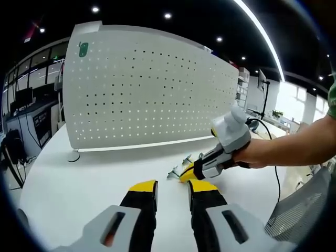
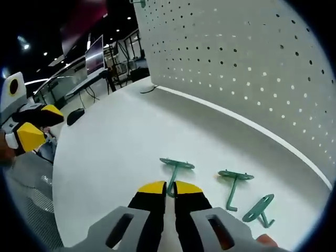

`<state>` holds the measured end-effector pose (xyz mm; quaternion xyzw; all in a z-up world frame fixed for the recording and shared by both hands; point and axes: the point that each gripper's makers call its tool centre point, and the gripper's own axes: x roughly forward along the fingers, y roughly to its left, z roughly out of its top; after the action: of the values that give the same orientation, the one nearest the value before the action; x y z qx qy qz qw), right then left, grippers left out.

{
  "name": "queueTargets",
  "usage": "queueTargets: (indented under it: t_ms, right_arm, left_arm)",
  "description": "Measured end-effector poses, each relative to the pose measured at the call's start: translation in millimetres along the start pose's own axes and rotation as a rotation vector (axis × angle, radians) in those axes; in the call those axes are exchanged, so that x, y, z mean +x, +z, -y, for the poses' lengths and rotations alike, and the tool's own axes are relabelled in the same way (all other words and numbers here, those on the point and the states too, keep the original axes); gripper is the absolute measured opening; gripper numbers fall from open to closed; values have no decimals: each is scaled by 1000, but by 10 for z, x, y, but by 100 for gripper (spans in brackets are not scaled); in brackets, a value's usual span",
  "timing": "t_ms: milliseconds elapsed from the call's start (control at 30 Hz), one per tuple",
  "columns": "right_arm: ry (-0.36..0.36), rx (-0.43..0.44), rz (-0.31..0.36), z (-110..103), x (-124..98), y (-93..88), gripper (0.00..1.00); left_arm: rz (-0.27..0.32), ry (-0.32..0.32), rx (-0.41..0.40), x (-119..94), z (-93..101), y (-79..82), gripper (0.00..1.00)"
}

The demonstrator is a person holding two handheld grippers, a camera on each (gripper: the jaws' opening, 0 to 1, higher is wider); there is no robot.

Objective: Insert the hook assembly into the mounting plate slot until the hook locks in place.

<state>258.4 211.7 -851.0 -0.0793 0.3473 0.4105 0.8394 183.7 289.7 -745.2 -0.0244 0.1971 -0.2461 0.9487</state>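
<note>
pegboard [image 1: 147,89]: matt perforated metal | hooks [image 2: 234,185]: green painted metal | table [image 2: 126,136]: smooth matt white

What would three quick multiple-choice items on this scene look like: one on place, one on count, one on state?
1. Where do the green hooks lie?
A. on the white table in front of the pegboard
B. hung on the pegboard
C. on the floor

2. How many green hooks show in the right gripper view?
A. one
B. three
C. five

3. What is the right gripper doing?
A. hanging open above the pegboard
B. closing on the stem of the nearest hook
C. holding a cup

Answers:
1 A: all lie flat on the tabletop, none in the pegboard holes.
2 B: three separate hooks lie side by side.
3 B: its yellow-tipped fingers sit on either side of that hook's stem; the left gripper holds nothing.
</note>
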Motion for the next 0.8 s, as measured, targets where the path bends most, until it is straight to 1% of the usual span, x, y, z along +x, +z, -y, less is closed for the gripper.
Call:
queueTargets:
  t_ms: [267, 467, 633, 733, 800]
  right_arm:
    - [-12, -3, 29, 51, -100, 79, 6]
    - [-36, -31, 51, 173, -165, 173, 8]
    - [-36, -62, 39, 228, -151, 164, 8]
    - [-27, -94, 34, 227, -124, 174, 9]
    - [-25, -128, 15, 244, -86, 150, 9]
  left_arm:
    - [-1, -6, 2, 7, 19, 2, 24]
    - [-2, -10, 2, 13, 33, 0, 24]
    - [-3, -9, 0, 6, 30, -6, 23]
    - [-3, -6, -5, 4, 16, -7, 23]
    - [-5, -7, -5, 9, 19, -11, 23]
